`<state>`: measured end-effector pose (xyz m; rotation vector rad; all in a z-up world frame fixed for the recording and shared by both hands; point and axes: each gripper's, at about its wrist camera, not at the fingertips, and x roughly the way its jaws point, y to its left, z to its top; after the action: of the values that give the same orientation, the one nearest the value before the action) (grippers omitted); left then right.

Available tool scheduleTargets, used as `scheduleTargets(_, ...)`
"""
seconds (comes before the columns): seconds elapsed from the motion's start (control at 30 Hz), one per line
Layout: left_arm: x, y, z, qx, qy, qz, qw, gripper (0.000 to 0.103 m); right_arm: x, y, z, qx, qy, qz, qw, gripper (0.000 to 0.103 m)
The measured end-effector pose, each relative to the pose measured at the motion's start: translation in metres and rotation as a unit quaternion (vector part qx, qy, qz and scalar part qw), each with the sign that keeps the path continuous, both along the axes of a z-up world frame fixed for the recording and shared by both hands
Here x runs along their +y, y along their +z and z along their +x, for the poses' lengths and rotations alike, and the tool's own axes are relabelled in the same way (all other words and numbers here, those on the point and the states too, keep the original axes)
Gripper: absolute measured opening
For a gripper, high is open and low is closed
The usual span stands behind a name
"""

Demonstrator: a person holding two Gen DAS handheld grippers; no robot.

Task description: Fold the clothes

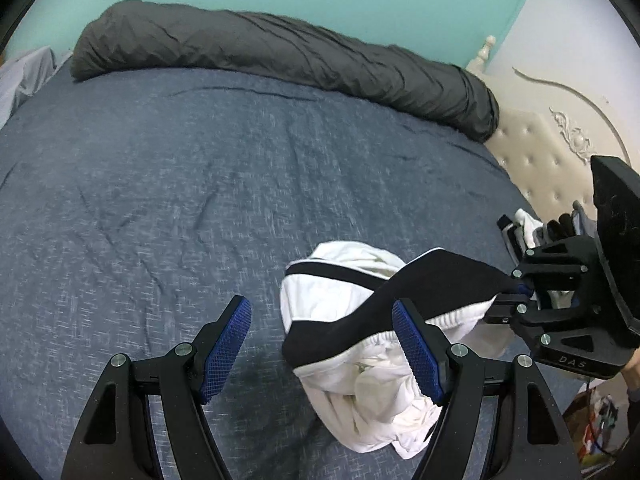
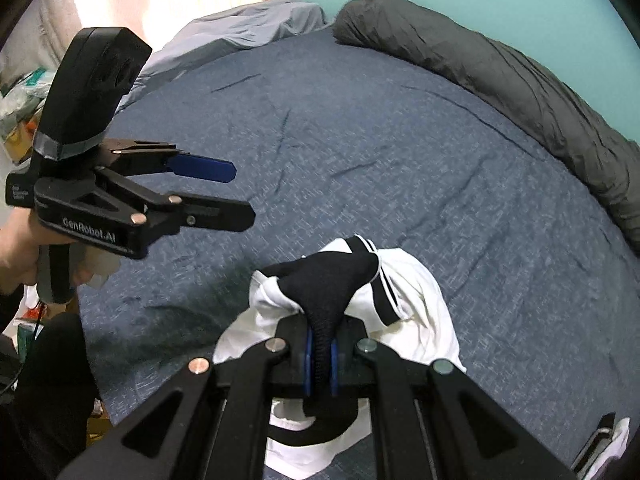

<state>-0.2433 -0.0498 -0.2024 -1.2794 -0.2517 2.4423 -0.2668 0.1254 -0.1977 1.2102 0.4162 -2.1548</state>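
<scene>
Right wrist view: your right gripper [image 2: 320, 364] pinches the shirt [image 2: 404, 280] tight, bunched over the bed [image 2: 360, 140]. Your left gripper [image 1: 324, 348] is wide open, empty. Next, grab another edge and spread it.

Both wrist views look down closely, sharing the bed [image 1: 200, 168].

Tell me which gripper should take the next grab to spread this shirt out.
Probably the left gripper: its fingers are open and empty beside the bunched white and black shirt, while the right gripper is already shut on the shirt's black part.
</scene>
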Motion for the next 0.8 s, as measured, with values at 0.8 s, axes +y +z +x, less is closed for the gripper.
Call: scheduleTargets(0.8,0.051,-0.04,-0.013,-0.018,-0.099,-0.034,0.9943,0.077,0.021,-0.026,0.011,-0.013,0.011,0.02,1.0,0.006)
